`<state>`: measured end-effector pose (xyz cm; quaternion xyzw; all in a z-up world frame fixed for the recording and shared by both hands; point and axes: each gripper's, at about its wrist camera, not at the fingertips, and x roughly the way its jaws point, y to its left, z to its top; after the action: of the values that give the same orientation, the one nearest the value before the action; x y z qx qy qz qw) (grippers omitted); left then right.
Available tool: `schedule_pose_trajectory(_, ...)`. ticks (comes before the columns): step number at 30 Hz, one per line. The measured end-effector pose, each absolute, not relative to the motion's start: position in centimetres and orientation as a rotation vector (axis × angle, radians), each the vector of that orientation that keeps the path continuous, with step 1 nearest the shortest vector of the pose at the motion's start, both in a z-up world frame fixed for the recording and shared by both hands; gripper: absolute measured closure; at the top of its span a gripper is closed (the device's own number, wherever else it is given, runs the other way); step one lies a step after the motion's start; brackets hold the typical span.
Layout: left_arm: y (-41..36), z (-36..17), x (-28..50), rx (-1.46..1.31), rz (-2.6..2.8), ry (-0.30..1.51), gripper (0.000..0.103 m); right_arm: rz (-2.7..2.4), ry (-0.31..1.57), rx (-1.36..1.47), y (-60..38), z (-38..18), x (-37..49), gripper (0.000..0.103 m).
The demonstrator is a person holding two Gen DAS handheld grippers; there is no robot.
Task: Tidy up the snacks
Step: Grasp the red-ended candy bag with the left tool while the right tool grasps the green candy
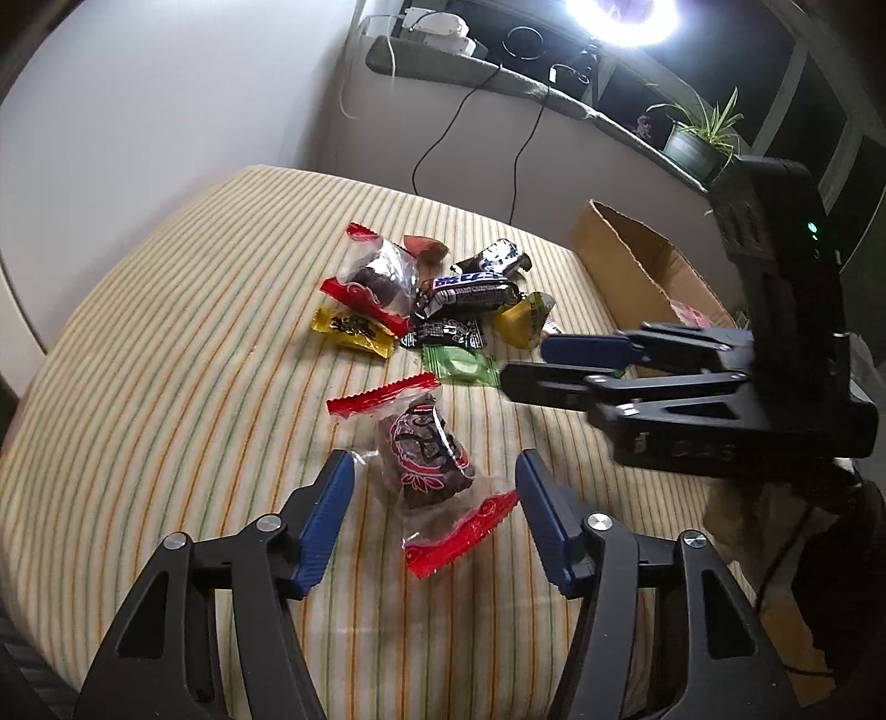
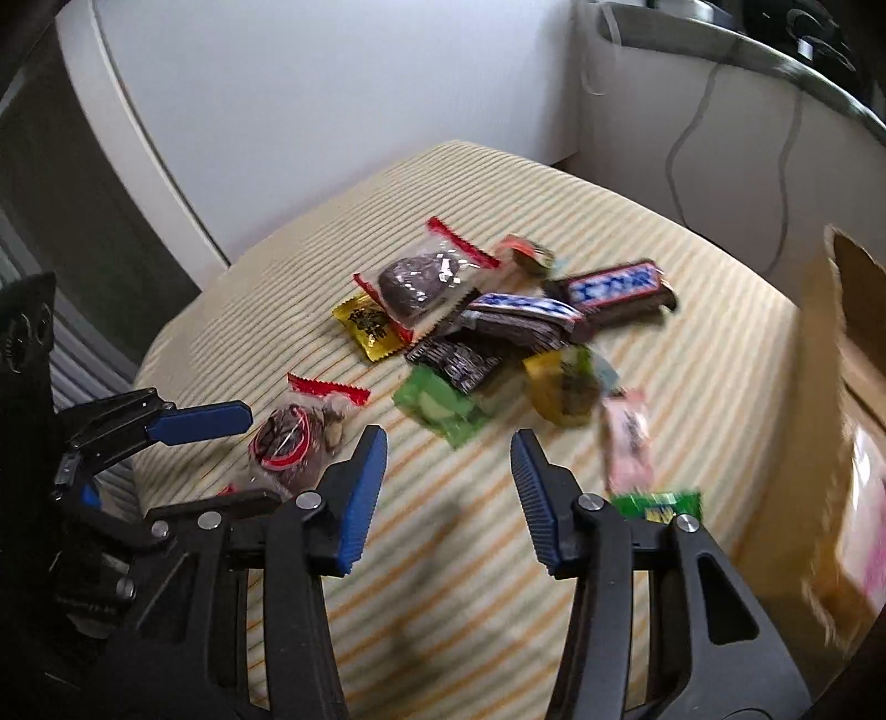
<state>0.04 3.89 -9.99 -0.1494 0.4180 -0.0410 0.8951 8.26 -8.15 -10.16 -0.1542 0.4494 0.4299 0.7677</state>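
Observation:
A pile of wrapped snacks lies on a striped cloth (image 1: 166,332): a chocolate bar (image 1: 470,293), a yellow packet (image 1: 354,329), a green packet (image 1: 459,365) and a clear red-edged cake packet (image 1: 382,277). A second clear red-edged cake packet (image 1: 426,465) lies apart, between the fingers of my open left gripper (image 1: 434,482). My right gripper (image 2: 448,443) is open and empty above the cloth, just short of the green packet (image 2: 437,407). A pink packet (image 2: 628,437) and a green-ended packet (image 2: 659,504) lie by its right finger. The right gripper also shows in the left wrist view (image 1: 526,365).
An open cardboard box (image 1: 637,266) stands at the right edge of the cloth, also in the right wrist view (image 2: 819,387), with something pink inside. Behind are a white wall, a shelf with cables, a potted plant (image 1: 698,138) and a bright lamp (image 1: 626,16).

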Motion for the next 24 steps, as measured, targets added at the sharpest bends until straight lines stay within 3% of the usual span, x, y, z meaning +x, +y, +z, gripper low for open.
schedule_pose_trajectory(15, 3.7, -11.4, 1.1, -0.300, -0.082, 0.896, 0.050, 1.001, 0.965, -0.522, -3.2, -12.7, 9.3, 0.054)
schedule_pose_trajectory(19, 3.8, -11.6, 1.4, -0.290, -0.074, 0.898, 0.061, 1.017, 0.970, -0.538, -3.6, -12.7, 9.2, 0.063)
schedule_pose_trajectory(24, 4.0, -11.6, 1.0, -0.290, -0.071, 0.898, 0.066, 1.032, 0.978, -0.572, -4.3, -12.4, 8.9, 0.069)
